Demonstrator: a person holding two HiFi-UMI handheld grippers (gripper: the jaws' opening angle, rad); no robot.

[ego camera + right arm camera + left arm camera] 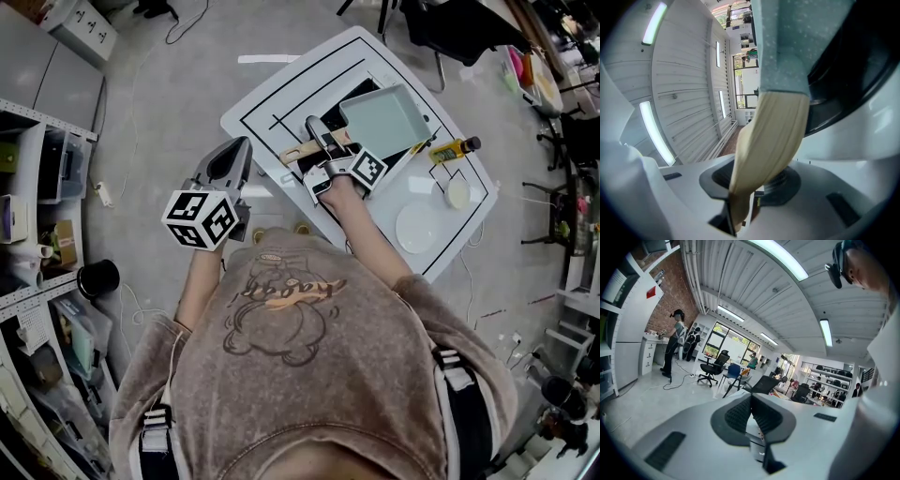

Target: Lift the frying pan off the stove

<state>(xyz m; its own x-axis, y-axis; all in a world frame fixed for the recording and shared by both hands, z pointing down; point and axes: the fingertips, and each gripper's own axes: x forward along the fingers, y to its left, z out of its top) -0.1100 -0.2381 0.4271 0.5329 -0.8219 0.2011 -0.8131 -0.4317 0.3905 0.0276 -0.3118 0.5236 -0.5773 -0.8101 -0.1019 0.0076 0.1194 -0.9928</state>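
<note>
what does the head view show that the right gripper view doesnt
Only the head view: the left gripper beside the table, a plate, a bottle, and the whole pan on the stove. Only the right gripper view: ceiling lights and, close up, the jaws pressed on the wooden handle. Both: the right gripper on the pan's handle.

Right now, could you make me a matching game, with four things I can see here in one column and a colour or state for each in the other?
Things:
1. frying pan
2. plate
3. bottle
4. left tongs

States:
A. shut, holding nothing
B. white and bare
C. yellow with a dark cap
D. wooden handle clamped in the right tongs

Pairs: 1-D, 2-B, 3-C, 4-A
</note>
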